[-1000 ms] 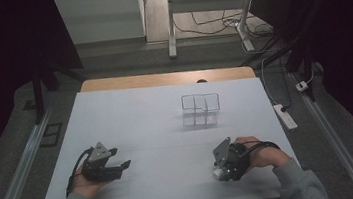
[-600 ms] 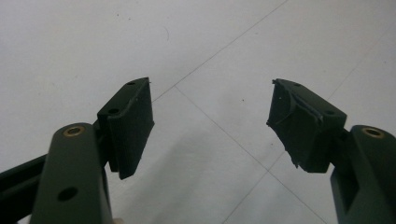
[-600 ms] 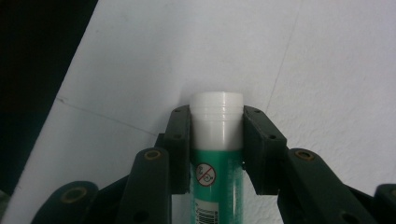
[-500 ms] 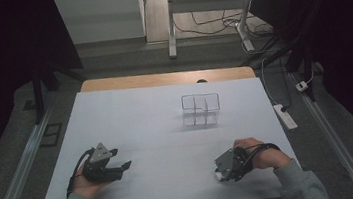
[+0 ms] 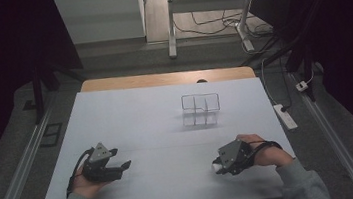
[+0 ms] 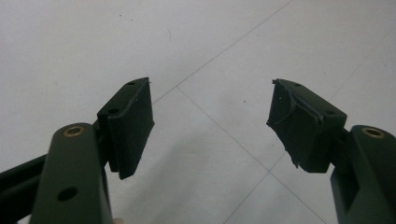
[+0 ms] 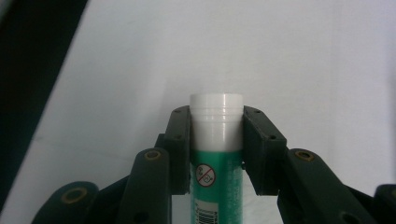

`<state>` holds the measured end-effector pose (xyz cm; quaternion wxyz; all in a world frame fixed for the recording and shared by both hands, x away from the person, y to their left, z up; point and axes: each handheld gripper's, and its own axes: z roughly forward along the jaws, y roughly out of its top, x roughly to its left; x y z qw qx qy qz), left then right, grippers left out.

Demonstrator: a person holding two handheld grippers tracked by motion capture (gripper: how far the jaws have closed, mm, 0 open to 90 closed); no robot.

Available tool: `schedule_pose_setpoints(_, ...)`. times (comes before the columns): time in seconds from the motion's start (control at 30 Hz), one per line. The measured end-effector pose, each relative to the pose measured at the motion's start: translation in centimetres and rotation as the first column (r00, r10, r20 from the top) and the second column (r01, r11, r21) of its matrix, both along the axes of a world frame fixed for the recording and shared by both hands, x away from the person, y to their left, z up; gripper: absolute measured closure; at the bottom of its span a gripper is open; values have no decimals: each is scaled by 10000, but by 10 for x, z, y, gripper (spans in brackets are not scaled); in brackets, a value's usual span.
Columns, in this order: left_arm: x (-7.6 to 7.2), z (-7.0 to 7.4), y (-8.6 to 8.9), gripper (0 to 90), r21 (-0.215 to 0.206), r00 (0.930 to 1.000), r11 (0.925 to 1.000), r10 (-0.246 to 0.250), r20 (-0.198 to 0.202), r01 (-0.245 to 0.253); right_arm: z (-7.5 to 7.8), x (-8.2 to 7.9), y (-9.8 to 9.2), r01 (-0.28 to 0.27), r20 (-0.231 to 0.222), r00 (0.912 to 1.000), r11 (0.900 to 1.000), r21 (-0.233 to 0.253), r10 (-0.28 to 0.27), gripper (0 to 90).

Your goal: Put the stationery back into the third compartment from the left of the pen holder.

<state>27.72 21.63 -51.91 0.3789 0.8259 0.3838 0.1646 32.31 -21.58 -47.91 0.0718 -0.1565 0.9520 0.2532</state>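
Gleaming white-capped green tube (image 7: 216, 154)

My left hand-held gripper (image 5: 102, 164) is black with a grey three-cornered plate on top, and a black cable loops from its rear past my wrist. Its two jaws are dark, blocky pads with small screw holes, carried on rounded link arms with brass-coloured pivot bushings; the edge of one pad looks chipped and ragged. My right hand-held gripper (image 5: 231, 156) has a grey top plate too, with a black strap or cable running over my hand. Its link arms show the same brass bushings. Both my sleeves are grey-green.
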Motion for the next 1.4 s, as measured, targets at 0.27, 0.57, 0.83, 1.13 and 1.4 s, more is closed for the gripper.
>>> schedule_pose_setpoints(0.27,0,1,1,301,-180,10000,9998,23,-26,-23,7,8,-4,1111,-362,9935,9886,1019,-1079,647)
schedule_pose_setpoints(0.57,0,1,3,302,-258,9997,9995,208,108,-205,14,13,-7,1854,-832,9818,9567,2246,-1707,647)
schedule_pose_setpoints(0.83,0,1,5,302,-283,9993,9991,326,177,-321,14,20,-7,2761,-1094,9606,9217,2725,-2554,647)
schedule_pose_setpoints(1.13,0,0,3,300,-187,9995,9994,297,137,-294,14,26,-10,3773,-1170,9258,8616,3395,-3593,646)
schedule_pose_setpoints(1.4,0,0,3,300,-155,9995,9995,280,143,-278,19,30,-12,4629,-1705,8850,7794,4223,-4332,646)
